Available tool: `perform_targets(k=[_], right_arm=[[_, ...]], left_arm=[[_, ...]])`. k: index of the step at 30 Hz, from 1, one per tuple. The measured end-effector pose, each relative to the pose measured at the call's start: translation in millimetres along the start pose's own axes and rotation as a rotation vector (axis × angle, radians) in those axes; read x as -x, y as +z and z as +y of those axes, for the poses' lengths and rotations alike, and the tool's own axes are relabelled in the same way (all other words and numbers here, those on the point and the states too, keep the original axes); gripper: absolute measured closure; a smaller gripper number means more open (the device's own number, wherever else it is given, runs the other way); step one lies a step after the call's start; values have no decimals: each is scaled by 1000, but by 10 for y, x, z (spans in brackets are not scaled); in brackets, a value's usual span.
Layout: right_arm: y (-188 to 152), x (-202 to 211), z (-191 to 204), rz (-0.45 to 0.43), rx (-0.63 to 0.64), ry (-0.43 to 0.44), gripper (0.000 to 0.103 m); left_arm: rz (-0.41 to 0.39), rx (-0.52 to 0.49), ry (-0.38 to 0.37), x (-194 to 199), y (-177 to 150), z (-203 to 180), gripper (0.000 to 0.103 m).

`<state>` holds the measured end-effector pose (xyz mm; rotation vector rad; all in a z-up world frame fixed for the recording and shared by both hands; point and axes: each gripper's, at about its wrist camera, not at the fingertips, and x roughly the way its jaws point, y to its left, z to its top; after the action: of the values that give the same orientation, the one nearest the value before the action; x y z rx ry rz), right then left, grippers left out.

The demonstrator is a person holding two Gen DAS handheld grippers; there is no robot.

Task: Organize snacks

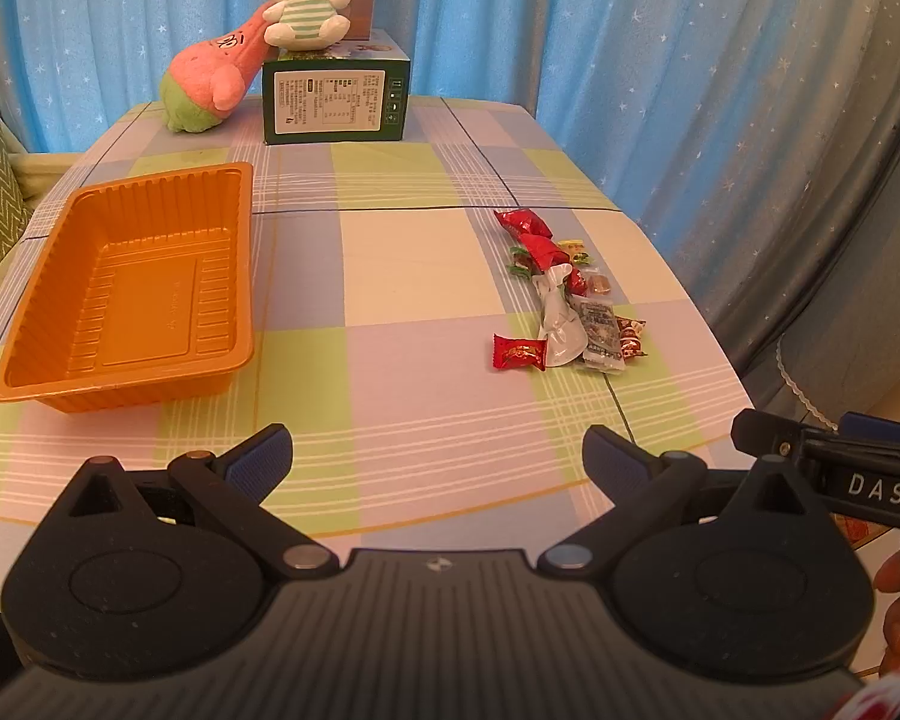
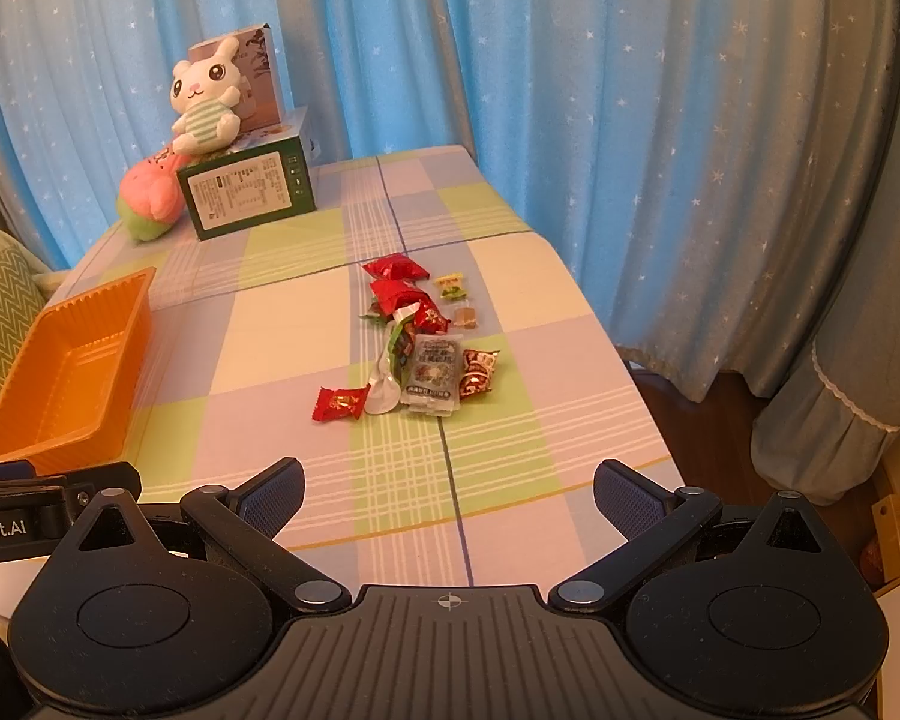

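Tray (image 1: 126,288), orange and empty, lies ahead-left of the left claw (image 1: 437,455), long axis running away from it. Both claws hover with fingers spread wide, holding nothing. Snacks (image 1: 561,294) lie strung in a line pointing away, ahead-right of the left claw, straight ahead of the right claw (image 2: 448,489). Only the right wrist view shows floor beyond the table (image 2: 510,456) edge.

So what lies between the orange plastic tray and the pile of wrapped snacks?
Only bare checked tablecloth separates the orange plastic tray from the pile of wrapped snacks; both views show it.
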<state>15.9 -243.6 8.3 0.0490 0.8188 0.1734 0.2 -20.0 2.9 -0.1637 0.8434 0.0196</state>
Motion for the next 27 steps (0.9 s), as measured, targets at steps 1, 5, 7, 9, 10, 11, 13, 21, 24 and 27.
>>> perform_targets(k=[1,5,7,9,10,11,13,21,24,27], right_arm=[[-1,1,28,1,1,0,1],[7,4,15,1,-1,-1,1],[11,2,-9,1,-2,-1,1],[11,3,-9,1,-2,0,1],[8,4,17,1,-1,-1,1],[11,4,-7,0,-1,0,1],[8,4,19,1,-2,0,1],[94,-73,-135,-23,-32,-2,1],[105,-176,-196,-29,-35,-7,1],[94,-358,-230,-28,-39,-12,1]], left_arm=[[0,-1,0,0,1,-3,1],[0,0,1,-1,-2,-1,1],[-1,0,0,0,-1,-2,1],[-3,1,0,3,14,-25,1],[-4,0,0,1,18,-34,1],[-3,0,0,-2,21,-42,1],[-2,3,-1,-1,18,-36,1],[10,9,4,-193,78,37,1],[21,-2,-9,-373,123,75,1],[36,-35,-32,-623,183,64,5]])
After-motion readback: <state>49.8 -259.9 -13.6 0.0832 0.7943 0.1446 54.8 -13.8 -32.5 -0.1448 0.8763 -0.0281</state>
